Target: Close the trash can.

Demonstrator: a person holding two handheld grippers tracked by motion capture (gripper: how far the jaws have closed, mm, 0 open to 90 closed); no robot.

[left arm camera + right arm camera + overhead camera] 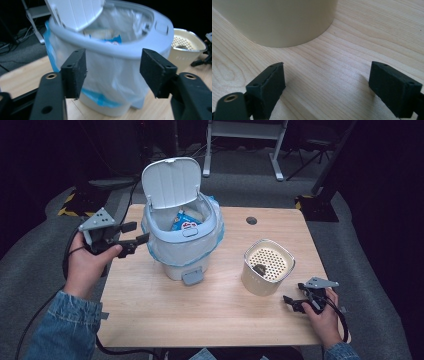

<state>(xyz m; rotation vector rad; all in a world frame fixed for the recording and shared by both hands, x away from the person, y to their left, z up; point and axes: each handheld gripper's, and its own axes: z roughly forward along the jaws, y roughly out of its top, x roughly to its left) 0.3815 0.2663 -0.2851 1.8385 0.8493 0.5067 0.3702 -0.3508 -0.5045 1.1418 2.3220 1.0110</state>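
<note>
**Bin upright, lid up; both grippers clear of it**

Small white pedal bin [181,237] stands at the table's [210,320] left-centre, back half. Long axis vertical, mouth facing up. Hinged lid [171,182] stands raised at the far side; foot pedal [192,277] faces the person. A pale blue liner bag [162,254] folds over the rim and hangs down the outside. A blue-printed packet [184,222] lies inside.

Left gripper [135,234] is held in the air just left of the bin, jaws pointing at its side wall, near but not touching. Jaws spread, nothing between them; left gripper view frames the bagged wall [112,72] in the gap.

Right gripper [291,302] is low at the table's right front, jaws wide apart and empty, aimed at the base of the cream perforated container [267,266]. That container stands right of the bin, well apart.

Open wood lies along the front edge and between the two vessels. Bin sits near the left and back edges.
</note>
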